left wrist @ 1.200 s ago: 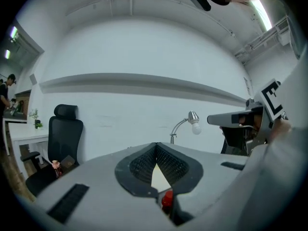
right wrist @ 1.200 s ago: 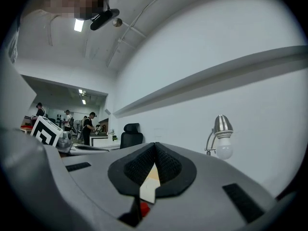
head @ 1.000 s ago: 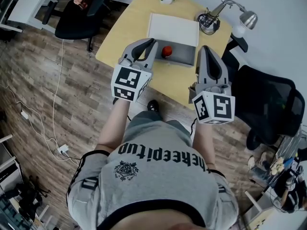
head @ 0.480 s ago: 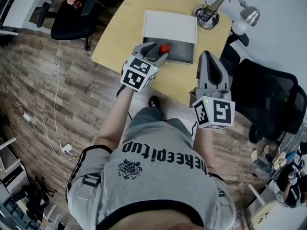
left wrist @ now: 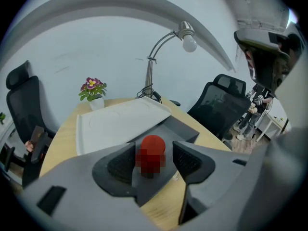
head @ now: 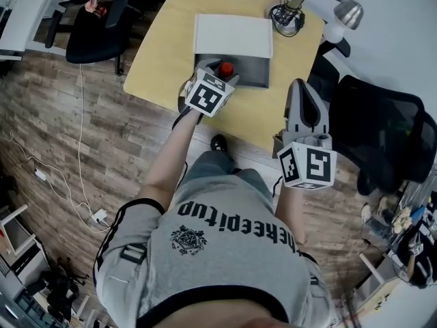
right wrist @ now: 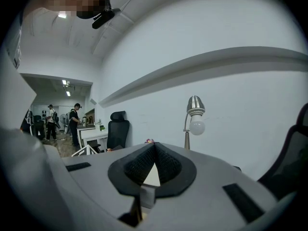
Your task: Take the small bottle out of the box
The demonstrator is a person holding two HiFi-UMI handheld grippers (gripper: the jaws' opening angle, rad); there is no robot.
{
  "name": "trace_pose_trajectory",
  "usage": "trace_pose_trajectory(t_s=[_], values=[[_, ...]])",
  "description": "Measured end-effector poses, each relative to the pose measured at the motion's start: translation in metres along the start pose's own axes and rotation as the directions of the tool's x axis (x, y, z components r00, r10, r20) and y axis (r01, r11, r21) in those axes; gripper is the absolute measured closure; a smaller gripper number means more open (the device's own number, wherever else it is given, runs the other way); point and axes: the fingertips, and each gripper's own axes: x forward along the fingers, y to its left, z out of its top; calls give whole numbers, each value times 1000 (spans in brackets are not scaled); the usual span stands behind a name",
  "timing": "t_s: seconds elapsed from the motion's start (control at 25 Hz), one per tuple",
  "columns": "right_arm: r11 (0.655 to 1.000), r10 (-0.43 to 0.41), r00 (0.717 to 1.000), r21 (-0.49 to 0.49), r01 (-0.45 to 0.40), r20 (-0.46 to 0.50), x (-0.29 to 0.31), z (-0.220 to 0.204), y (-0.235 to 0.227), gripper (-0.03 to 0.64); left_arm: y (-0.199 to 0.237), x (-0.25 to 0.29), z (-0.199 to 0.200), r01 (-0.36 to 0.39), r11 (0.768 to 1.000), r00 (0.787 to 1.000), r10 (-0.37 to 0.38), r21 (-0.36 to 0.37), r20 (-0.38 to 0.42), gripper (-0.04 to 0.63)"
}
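Small red bottle, grey box, white lid, pale yellow table

We're looking down on a wood-plank floor, where a pale wooden table is standing against a white wall. Black office chairs are waiting left and right. A silver desk lamp is arching over the far corner.
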Motion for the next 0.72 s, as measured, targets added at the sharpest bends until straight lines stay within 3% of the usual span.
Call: trace_pose_trajectory(t_s=[0.32, 0.72], values=[[1000, -27, 999, 1, 27, -21, -1, -6, -9, 615, 4, 25, -17, -8, 1000, 991, 11, 23, -134, 373], [999, -31, 999, -12, 30, -31, 0, -7, -5, 615, 5, 38, -32, -10, 998, 976, 22, 57, -219, 373]])
